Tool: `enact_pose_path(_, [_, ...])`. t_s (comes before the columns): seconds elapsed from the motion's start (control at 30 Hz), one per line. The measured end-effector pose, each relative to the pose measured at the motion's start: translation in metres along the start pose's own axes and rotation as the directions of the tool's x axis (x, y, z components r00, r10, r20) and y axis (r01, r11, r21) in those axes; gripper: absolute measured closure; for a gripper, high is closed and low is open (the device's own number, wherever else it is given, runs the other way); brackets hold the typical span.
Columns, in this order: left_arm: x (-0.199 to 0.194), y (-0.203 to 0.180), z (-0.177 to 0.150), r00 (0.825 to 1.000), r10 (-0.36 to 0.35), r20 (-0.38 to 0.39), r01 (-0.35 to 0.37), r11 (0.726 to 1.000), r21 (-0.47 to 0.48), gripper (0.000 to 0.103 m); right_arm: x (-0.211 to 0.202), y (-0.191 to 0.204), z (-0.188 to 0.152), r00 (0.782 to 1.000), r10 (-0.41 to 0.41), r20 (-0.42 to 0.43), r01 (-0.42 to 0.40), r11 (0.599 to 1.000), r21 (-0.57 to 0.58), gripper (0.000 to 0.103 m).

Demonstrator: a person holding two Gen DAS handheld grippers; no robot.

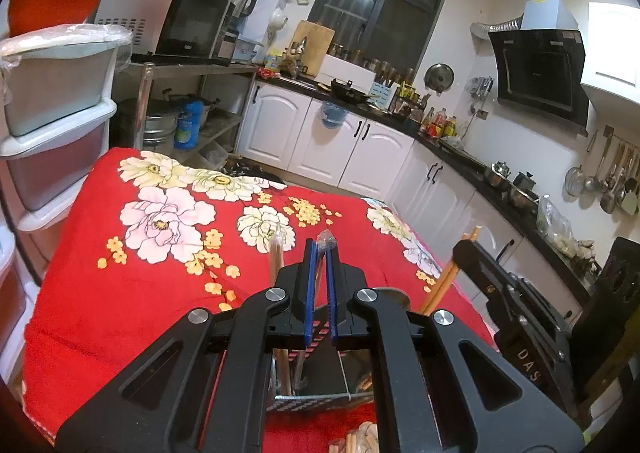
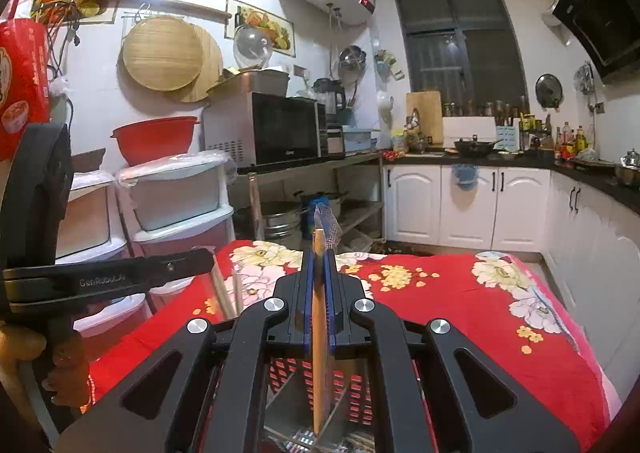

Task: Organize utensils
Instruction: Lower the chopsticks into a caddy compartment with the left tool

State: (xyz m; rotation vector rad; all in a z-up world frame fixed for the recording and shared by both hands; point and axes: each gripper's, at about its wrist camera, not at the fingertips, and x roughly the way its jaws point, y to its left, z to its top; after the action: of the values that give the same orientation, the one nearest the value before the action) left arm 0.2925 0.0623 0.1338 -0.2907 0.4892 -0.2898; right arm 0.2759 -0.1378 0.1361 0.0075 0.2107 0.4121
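Now left tongs (image 1: 321, 253) pinched on thin plastic-wrapped utensil (image 1: 325, 239), right tongs (image 2: 319, 257) clamped on wooden chopsticks (image 2: 319, 317). Both held upright, probably for dropping straight into holder (image 2: 356, 385) below, standing on red flowered surface (image 1: 120, 293).

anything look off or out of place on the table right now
Nothing spilled or broken. The one oddity is the table cover: a red floral blanket, bedding rather than a tablecloth. Both grippers hold wrapped chopsticks upright over the perforated metal holder.
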Motion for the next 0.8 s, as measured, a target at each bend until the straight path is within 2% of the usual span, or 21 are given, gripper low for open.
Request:
enact_pose_path(0.17, [-0.004, -0.002, -0.009, 1.000, 0.012, -0.003, -0.012, 1.000, 0.008, 0.102, -0.010, -0.005, -0.005, 1.000, -0.012, 0.008, 0.012, 1.000, 0.007, 0.098])
enact_pose_path(0.8, [-0.012, 0.000, -0.034, 1.000, 0.022, -0.020, -0.022, 1.000, -0.007, 0.102, -0.031, -0.016, -0.028, 0.995, -0.015, -0.099, 0.020, 0.999, 0.043, 0.096])
